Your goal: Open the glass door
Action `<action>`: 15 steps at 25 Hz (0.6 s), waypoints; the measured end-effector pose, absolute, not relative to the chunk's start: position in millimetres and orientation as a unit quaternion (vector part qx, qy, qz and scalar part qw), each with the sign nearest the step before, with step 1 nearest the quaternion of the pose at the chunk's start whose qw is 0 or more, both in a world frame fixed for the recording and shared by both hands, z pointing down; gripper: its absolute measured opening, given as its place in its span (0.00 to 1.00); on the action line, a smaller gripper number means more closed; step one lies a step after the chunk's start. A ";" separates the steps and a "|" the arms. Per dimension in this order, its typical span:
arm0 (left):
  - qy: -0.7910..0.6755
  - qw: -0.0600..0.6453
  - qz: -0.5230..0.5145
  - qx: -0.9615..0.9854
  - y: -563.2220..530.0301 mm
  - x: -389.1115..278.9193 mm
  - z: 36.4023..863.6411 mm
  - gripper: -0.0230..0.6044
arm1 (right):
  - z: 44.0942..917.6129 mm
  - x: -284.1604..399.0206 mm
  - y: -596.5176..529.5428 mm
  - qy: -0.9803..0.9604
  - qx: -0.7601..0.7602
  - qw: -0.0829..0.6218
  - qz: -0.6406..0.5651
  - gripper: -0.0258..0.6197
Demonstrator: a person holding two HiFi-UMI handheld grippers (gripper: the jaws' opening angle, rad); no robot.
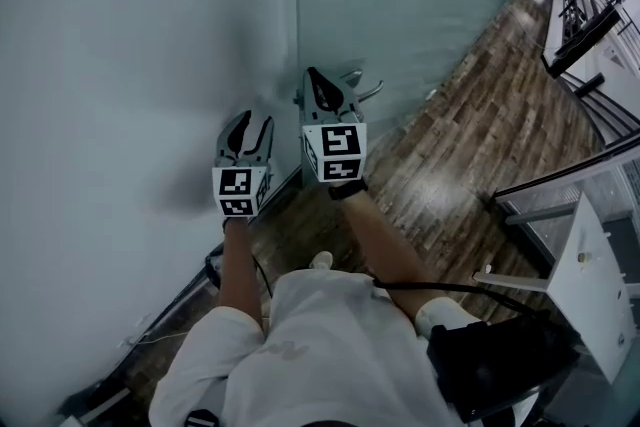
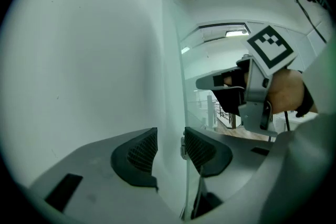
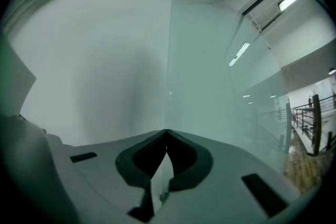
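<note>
The glass door [image 1: 420,5] stands ahead, and its vertical edge [image 1: 298,15] meets a pale frosted panel [image 1: 130,55] on the left. In the left gripper view this glass edge [image 2: 184,113] runs up between the two pads of my left gripper [image 2: 170,148], which is open; the pads stand clear of it. That left gripper [image 1: 253,122] points at the seam from the left. My right gripper [image 1: 313,73] is beside it, further forward and shut. In its own view the right gripper [image 3: 167,131] has its tips together on the line of the glass edge [image 3: 169,60], and I see nothing held.
A metal fitting [image 1: 366,91] sticks out low on the glass just right of the right gripper. Wooden floor [image 1: 480,135] runs off to the right toward a dark railing [image 1: 585,15]. A white stand [image 1: 590,285] and a black bag [image 1: 500,365] are at my right side.
</note>
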State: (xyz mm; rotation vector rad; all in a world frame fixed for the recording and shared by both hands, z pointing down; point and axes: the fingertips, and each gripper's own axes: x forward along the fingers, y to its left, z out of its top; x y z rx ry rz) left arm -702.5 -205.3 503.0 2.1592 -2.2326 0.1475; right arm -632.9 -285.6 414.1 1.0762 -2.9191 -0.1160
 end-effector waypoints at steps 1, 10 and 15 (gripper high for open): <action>-0.721 0.017 0.042 0.692 -203.4 -701.9 503.3 0.28 | 419.8 -628.2 -280.2 -0.939 0.341 0.014 -0.031 0.04; -0.702 0.027 0.032 0.711 -209.4 -682.1 506.7 0.04 | 456.6 -572.7 -252.1 -0.937 0.347 0.032 0.004 0.04; -0.572 0.004 0.122 0.811 -247.5 -636.8 524.2 0.26 | 461.1 -535.9 -257.7 -0.925 0.377 0.045 0.007 0.04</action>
